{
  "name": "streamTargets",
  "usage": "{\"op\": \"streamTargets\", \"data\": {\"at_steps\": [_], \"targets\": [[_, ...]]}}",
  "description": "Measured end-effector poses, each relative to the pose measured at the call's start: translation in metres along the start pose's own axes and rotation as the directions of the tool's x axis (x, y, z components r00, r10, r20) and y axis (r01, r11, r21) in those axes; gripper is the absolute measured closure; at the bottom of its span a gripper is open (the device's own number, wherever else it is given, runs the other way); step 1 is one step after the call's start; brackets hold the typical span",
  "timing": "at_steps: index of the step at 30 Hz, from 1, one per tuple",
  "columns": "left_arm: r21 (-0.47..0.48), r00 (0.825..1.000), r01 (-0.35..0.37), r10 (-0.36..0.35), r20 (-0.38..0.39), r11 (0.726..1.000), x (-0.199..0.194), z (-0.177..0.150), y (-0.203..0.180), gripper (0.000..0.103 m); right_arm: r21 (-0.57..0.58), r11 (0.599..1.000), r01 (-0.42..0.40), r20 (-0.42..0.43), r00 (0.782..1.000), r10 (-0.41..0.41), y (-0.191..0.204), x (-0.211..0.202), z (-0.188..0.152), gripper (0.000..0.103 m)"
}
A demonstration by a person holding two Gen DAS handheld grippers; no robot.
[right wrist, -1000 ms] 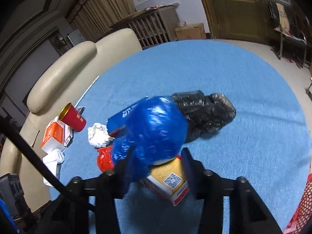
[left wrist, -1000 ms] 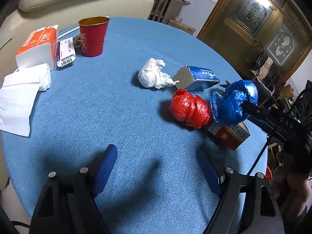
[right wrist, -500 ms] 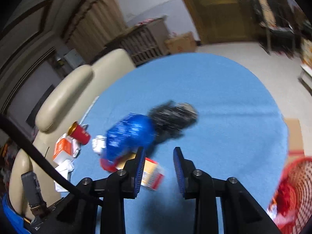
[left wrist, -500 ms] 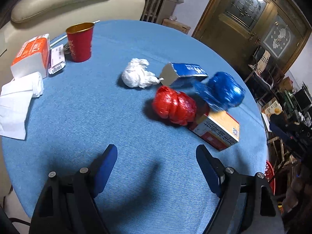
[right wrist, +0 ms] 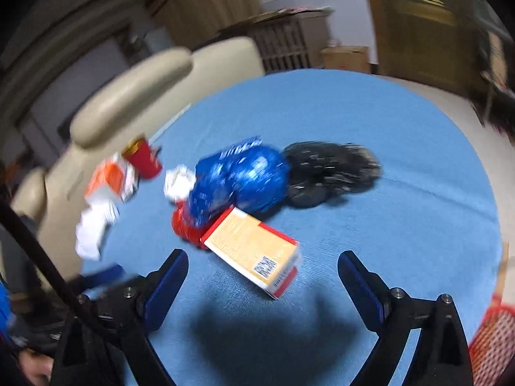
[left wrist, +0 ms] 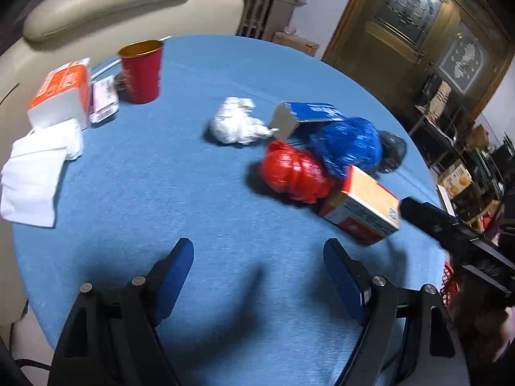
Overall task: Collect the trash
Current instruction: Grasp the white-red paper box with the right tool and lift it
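**Hovering over a heap of trash, both grippers spread and empty**

Hovering above the round blue table (left wrist: 154, 193), the left gripper (left wrist: 258, 273) has its blue-padded fingers (left wrist: 175, 267) spread wide with nothing between them. Ahead of it and toward its right finger lies the trash pile. The red crumpled bag (left wrist: 294, 173) sits nearest, with the blue crumpled bag (left wrist: 349, 146) just behind and touching it. A black bag (left wrist: 391, 152) peeks out beyond the blue one. The orange-and-red carton (left wrist: 363, 209) lies tilted against the red bag, ahead of the right finger. Farther ahead, a white paper wad (left wrist: 235, 125) rests beside a small blue box (left wrist: 304, 117) with its open end facing the wad.

Far ahead on the left finger's side stand a red cup (left wrist: 141, 70), an orange tissue pack (left wrist: 62, 93), a barcoded packet (left wrist: 104, 99) and loose white tissues (left wrist: 35, 173). A cream sofa (left wrist: 106, 6) curves behind the table.

The right gripper (right wrist: 263, 273) is likewise parted wide and holds nothing. The carton (right wrist: 254, 251) lies just ahead, between its fingers' line and closer to the left one, barcode end nearest. Beyond it the blue bag (right wrist: 244, 180) presses against the black bag (right wrist: 325, 173), which lies farther toward the right finger. The red bag (right wrist: 185, 225) shows partly under the blue one. This view is motion-blurred. A red mesh basket (right wrist: 492, 337) shows at the edge beyond the right finger, off the table.
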State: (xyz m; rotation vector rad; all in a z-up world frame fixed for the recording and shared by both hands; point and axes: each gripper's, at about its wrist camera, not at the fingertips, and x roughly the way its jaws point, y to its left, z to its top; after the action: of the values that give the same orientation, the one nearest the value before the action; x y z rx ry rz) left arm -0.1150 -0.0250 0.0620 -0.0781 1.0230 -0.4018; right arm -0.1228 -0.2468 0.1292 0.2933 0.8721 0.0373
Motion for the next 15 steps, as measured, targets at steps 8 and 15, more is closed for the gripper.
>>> {"op": "streamTargets", "data": {"at_steps": [8,15], "targets": [[-0.031,1.0,-0.024,0.024,-0.005,0.999,0.004,0.005,0.015,0.02,-0.096,0.995,0.014,-0.054,0.998,-0.019,0.013,0.034,-0.011,0.04],[0.051,1.0,-0.002,0.003,-0.014,0.999,0.024,0.014,-0.016,0.02,0.044,0.999,0.013,-0.059,0.998,-0.01,-0.031,-0.002,-0.041,0.046]]}}
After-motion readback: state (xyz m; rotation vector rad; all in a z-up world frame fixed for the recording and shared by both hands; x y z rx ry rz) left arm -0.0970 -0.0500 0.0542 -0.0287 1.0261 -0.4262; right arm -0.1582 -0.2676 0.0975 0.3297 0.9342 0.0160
